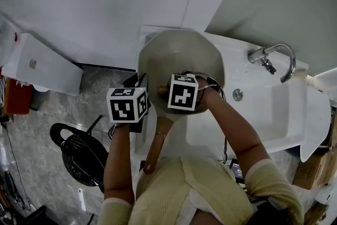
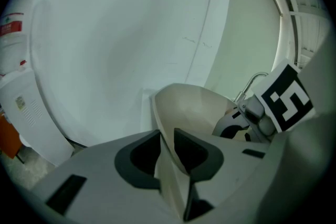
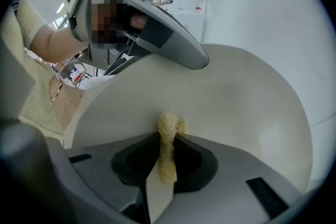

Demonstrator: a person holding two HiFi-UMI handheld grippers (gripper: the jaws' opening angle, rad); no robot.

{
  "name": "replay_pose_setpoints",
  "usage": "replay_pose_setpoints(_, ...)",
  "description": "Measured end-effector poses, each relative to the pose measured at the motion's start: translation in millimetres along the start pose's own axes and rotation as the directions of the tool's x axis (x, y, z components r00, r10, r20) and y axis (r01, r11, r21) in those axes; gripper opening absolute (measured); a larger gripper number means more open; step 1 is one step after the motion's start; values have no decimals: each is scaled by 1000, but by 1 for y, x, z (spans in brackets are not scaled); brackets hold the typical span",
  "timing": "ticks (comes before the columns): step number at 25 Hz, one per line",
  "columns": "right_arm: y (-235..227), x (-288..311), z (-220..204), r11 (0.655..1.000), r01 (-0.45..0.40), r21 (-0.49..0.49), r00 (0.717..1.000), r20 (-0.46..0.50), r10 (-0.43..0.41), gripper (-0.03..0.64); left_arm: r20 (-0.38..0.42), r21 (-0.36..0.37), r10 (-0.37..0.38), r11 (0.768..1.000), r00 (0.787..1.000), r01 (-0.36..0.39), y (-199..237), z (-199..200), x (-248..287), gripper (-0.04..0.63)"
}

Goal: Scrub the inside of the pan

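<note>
Showing one pan [image 1: 179, 55] tilted over the sink's [image 1: 284, 108] left end: left gripper [image 2: 167, 139] clamped on its rim; right gripper [image 3: 167, 136] clamped on one yellow fibrous scrubber [image 3: 169, 126] against its inside wall.

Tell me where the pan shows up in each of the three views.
Head view: pan at centre, tilted at the left end of the sink.
Left gripper view: lower centre, its rim clamped between the jaws of the left claw.
Right gripper view: fills centre and right, behind the scrubber held in the right claw.
Shared landmark: the left claw on the pan's rim, seen in all three.
</note>
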State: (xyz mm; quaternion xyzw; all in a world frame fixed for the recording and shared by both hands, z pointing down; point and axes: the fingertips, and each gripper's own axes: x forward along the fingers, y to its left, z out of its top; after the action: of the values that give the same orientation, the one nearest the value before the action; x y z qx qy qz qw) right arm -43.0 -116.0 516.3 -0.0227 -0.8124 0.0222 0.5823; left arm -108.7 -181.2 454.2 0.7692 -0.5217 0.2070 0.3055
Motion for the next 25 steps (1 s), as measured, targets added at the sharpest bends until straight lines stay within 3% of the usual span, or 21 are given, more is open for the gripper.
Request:
replay_pose_setpoints(7, 15, -6, -10, 995, -104, -7, 994, -31, 104, 78, 0, 7, 6, 1000, 1000, -6, -1, 0, -1, 124)
replay_pose_setpoints(17, 31, -14, -19, 982, -190, -13, 981, -33, 189, 78, 10, 0, 9, 1000, 1000, -9, 1, -1, -2, 124)
replay_pose_setpoints(20, 29, -18, -16, 986, -164, -28, 986, -14, 163, 78, 15, 4, 11, 1000, 1000, -11, 0, -1, -2, 126)
replay_pose_setpoints(25, 3, -33, -9, 1000, -23, -17, 998, 55, 24, 78, 26, 14, 19, 1000, 999, -20, 0, 0, -2, 126)
